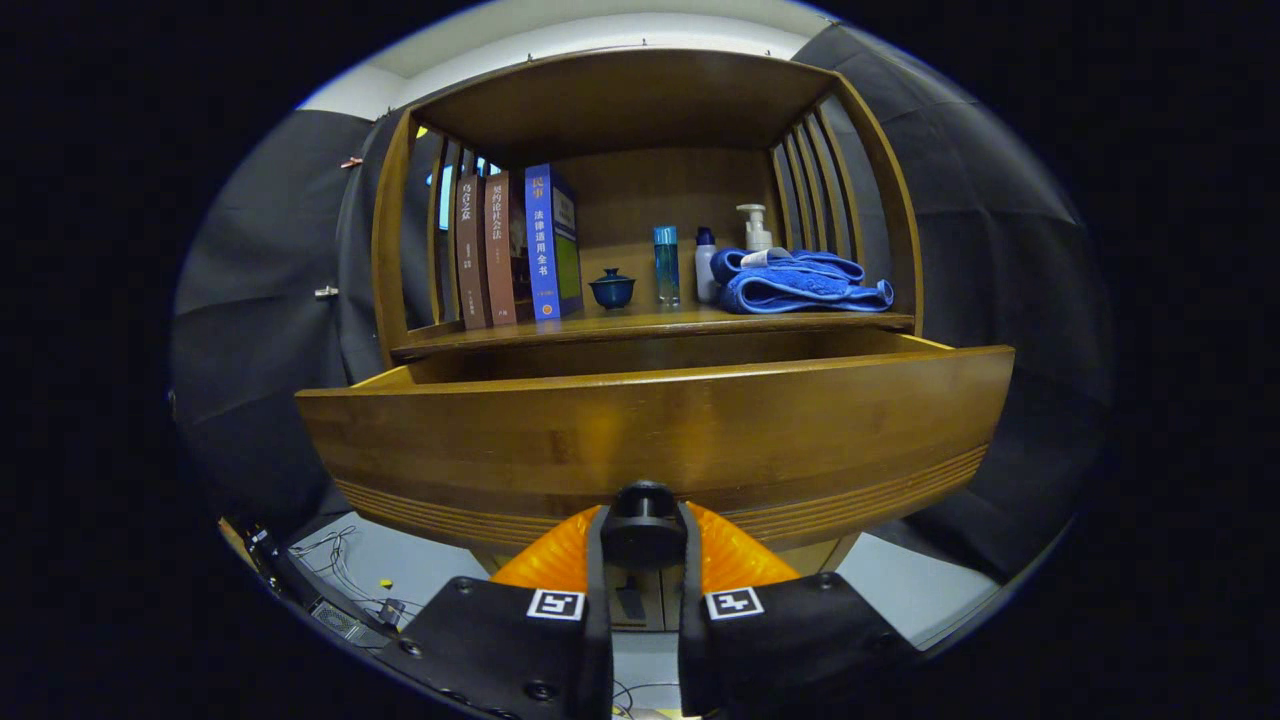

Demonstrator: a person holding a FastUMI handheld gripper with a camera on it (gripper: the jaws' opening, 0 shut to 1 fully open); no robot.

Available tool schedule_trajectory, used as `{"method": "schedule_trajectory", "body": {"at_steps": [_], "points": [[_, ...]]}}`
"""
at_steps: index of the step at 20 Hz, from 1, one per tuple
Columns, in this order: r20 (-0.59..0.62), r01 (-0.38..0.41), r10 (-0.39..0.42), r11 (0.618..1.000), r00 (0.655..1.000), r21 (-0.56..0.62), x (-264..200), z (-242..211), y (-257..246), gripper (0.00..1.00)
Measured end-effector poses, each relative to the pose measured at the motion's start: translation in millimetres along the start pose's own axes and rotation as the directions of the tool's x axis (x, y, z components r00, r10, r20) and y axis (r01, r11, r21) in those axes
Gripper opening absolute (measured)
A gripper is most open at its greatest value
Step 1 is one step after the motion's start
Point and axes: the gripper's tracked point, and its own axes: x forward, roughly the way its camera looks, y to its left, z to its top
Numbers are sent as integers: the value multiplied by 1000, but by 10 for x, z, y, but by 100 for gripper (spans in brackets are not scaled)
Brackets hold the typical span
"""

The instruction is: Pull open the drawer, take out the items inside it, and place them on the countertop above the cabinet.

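Note:
The wooden drawer (650, 440) stands pulled out from the cabinet, its front panel just ahead of me. My gripper (643, 512) is shut on the drawer's dark round knob (643, 530), one finger pressing on each side. The tall front panel hides what lies inside the drawer. Above it runs the cabinet's countertop (640, 326), a wooden shelf under a slatted hutch.
On the countertop stand three books (515, 245) at the left, a small blue lidded cup (612, 288), a slim blue bottle (666, 263), two white bottles (752, 228) and a folded blue towel (800, 282) at the right. Cables (345, 575) lie on the floor below.

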Motion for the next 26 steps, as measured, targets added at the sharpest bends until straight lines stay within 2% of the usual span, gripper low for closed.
{"method": "schedule_trajectory", "body": {"at_steps": [7,11,14,18,20,22,26], "points": [[3,-8,8,1000,1000,-11,-279,-111,-8,29],[-4,2,-2,1000,1000,-17,-279,-132,-8,29],[12,-44,44,999,999,-10,-345,-21,55,59],[183,-66,67,998,981,-14,-575,625,25,99],[232,-130,119,991,966,34,-737,945,173,98],[229,-174,152,982,961,75,-761,1256,223,98],[165,-133,140,990,976,-57,-605,1814,164,99]]}}
